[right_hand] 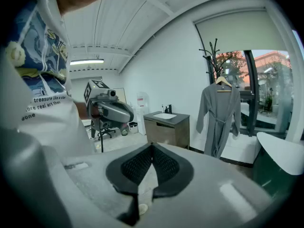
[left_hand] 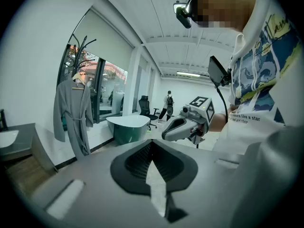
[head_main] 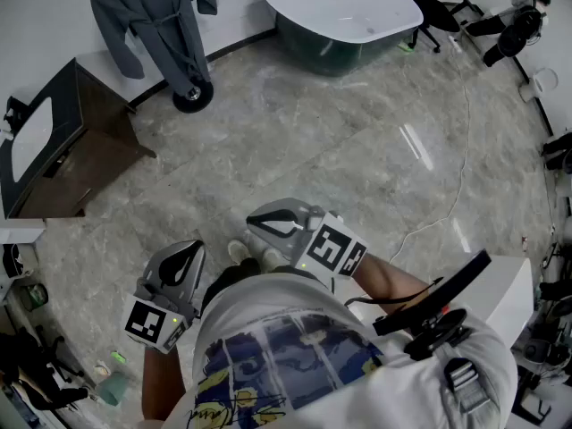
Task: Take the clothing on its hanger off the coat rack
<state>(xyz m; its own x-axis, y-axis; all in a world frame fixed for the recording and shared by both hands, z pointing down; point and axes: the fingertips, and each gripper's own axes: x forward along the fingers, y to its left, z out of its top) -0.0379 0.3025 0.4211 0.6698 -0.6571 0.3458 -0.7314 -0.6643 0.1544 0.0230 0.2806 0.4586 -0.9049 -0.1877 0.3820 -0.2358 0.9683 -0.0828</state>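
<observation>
Head view, task status: not started, by my reading. The grey bathrobe (head_main: 147, 16) hangs on its wooden hanger (right_hand: 222, 81) from the black coat rack (right_hand: 212, 49), at about eleven o'clock from the person and well apart from them across the marble floor (head_main: 340, 150). The rack's round base (head_main: 191, 97) sits below the robe's hem. A dark vanity cabinet (head_main: 85, 150) stands at ten o'clock and a white bathtub (head_main: 344, 7) at twelve to one.

Left gripper (head_main: 197, 247): held low against the person's body, jaws closed together, nothing between them. Right gripper (head_main: 254, 223): likewise close to the body, jaws closed, empty. Both point slightly downward; neither is near the robe.

Done: nothing that can be confirmed. Outstanding, in my judgement: walk to the rack, open a gripper, take hold at the hanger, lift its hook clear of the rack's branch, and carry robe and hanger away together
</observation>
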